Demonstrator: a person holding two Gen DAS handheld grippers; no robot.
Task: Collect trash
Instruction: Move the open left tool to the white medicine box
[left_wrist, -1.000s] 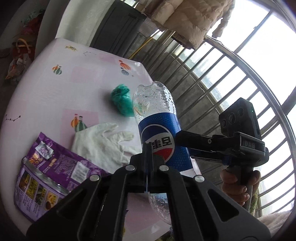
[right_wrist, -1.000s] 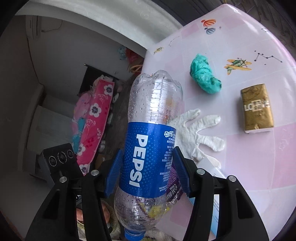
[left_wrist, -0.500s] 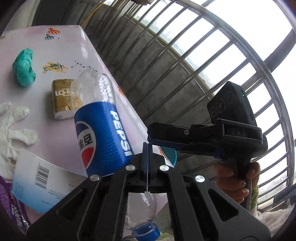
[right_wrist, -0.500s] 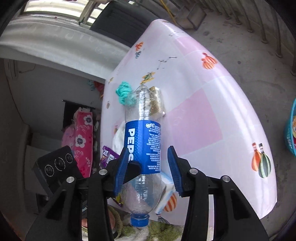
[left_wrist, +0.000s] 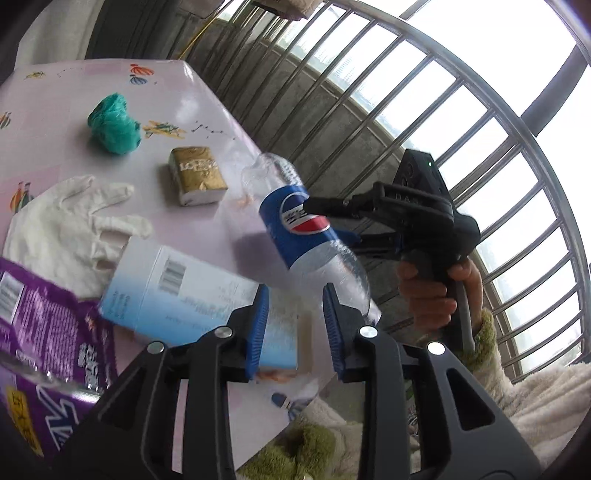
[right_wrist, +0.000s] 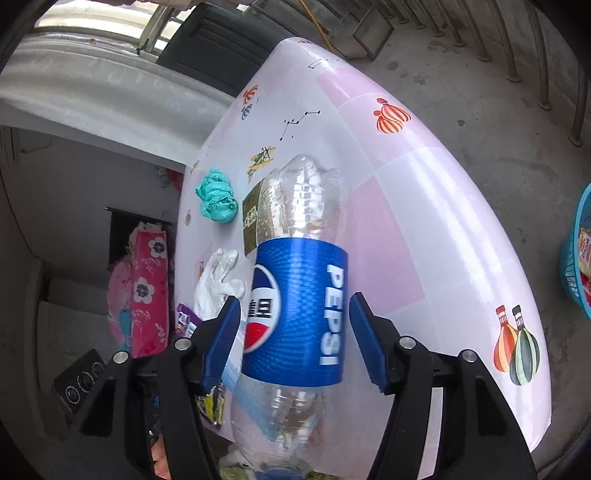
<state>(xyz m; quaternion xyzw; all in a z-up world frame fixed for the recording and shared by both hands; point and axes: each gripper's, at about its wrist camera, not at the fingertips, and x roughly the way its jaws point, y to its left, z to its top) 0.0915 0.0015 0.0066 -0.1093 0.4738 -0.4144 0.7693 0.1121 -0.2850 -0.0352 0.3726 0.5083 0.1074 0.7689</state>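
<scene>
The Pepsi bottle (right_wrist: 295, 314) is hanging in the air over the near edge of the counter (right_wrist: 424, 206), upside down, with its blue cap pointing at the floor. The right tongs (right_wrist: 291, 339) are sitting around its blue label, and they are opening. From the right camera I am seeing a little gap between each blue pad and the label, so I think they are no longer squeezing it. The left tongs (left_wrist: 295, 325) are opening too, with nothing between them, just beside the clear lower end of the bottle.

To do this step well, I think the bottle should be over the bin before it is let go. A blue basket (right_wrist: 576, 266) is standing on the floor, well apart to the right. The bottle is smooth and light, so loose pads may be letting it slip early.

More trash is waiting on the counter: a green crumpled bag (left_wrist: 114, 125), a gold packet (left_wrist: 195, 175), a white glove (left_wrist: 70, 221), a pale blue box (left_wrist: 192, 295) and a purple snack bag (left_wrist: 40, 350). The left tongs could be going for the box, which is nearest to them.
</scene>
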